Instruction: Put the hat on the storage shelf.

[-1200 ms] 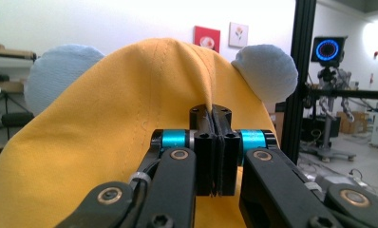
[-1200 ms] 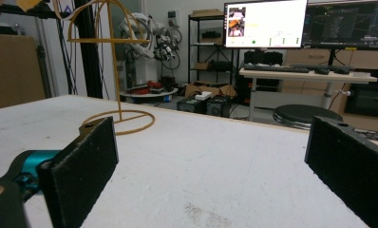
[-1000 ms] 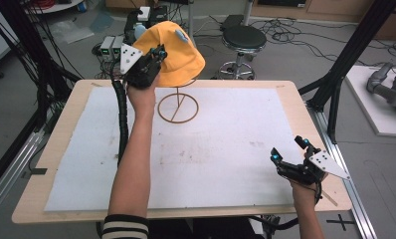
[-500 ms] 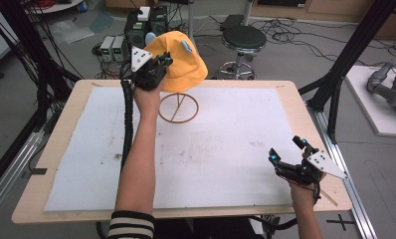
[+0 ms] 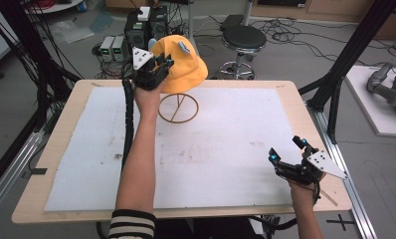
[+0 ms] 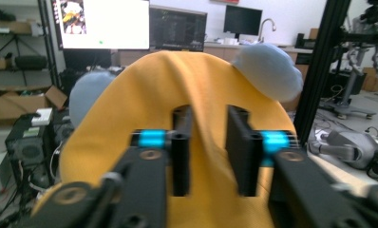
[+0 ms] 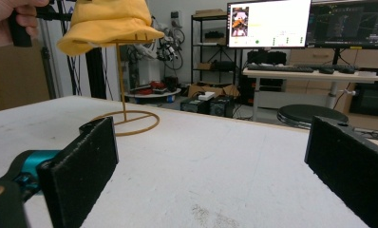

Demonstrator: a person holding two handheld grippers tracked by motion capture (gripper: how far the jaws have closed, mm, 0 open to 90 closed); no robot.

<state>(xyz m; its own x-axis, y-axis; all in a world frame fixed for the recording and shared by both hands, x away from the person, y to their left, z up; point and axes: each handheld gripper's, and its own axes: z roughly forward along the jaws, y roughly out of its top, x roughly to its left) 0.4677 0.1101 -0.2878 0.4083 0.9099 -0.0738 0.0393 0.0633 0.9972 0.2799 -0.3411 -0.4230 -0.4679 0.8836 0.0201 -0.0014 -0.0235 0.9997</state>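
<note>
A: One yellow hat (image 5: 183, 62) sits on top of the wire stand (image 5: 178, 107) at the far side of the table (image 5: 61, 129). It looks soft and light to me, so it should crumple under any pinch.

B: Agreed. The left gripper (image 6: 208, 142) is right against the crown; its jaws have just been opening to a narrow gap, and cloth lies behind them, not visibly pinched.

A: Where would you take it?

B: By the brim edge, where a fold gathers. The right gripper (image 5: 288, 155) rests near the table's front corner, jaws wide, holding nothing.
</note>
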